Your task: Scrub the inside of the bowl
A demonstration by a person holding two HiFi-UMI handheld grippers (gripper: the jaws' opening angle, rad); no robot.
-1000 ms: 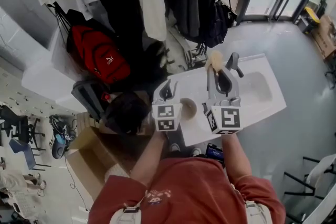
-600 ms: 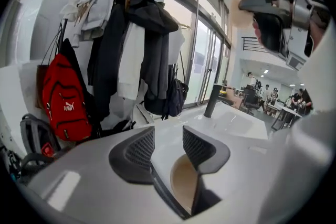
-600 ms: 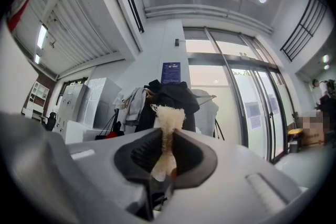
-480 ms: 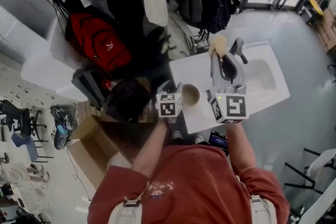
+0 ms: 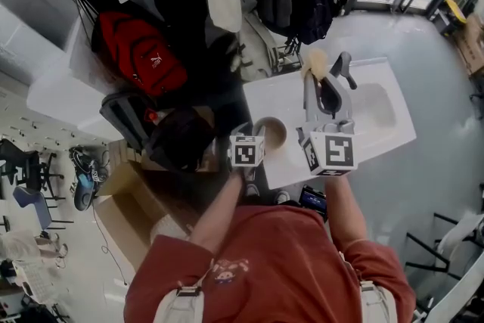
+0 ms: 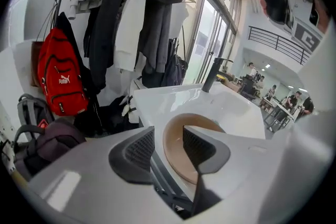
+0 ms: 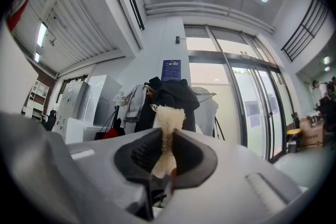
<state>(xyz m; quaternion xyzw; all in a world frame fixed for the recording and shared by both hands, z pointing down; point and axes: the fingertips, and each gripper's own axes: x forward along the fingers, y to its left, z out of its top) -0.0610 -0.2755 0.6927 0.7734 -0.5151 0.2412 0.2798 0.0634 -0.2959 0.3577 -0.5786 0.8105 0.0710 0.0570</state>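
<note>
A tan bowl (image 5: 272,134) stands on the white sink counter (image 5: 283,102), near its left front corner. In the left gripper view the bowl (image 6: 176,147) lies right under my left gripper (image 6: 168,147). Its jaws have just been opening and now stand wide. They straddle the bowl's near rim, one outside and one over the inside, neither pressing on it. My left gripper (image 5: 252,135) shows small in the head view. My right gripper (image 7: 167,157) is raised and shut on a pale fibrous scrubber (image 7: 168,120). The scrubber (image 5: 314,60) hangs above the counter's far edge.
A dark faucet (image 6: 212,73) stands behind the sunken basin (image 5: 374,110). Left of the counter are a coat rack with hanging clothes (image 6: 142,18), a red backpack (image 5: 140,53), a dark bag (image 5: 181,144) and a cardboard box (image 5: 132,215). People sit far off (image 6: 294,99).
My left gripper has dropped down and tipped toward the bowl, its jaws wider and now around the rim. The right gripper and scrubber have stayed where they were.
</note>
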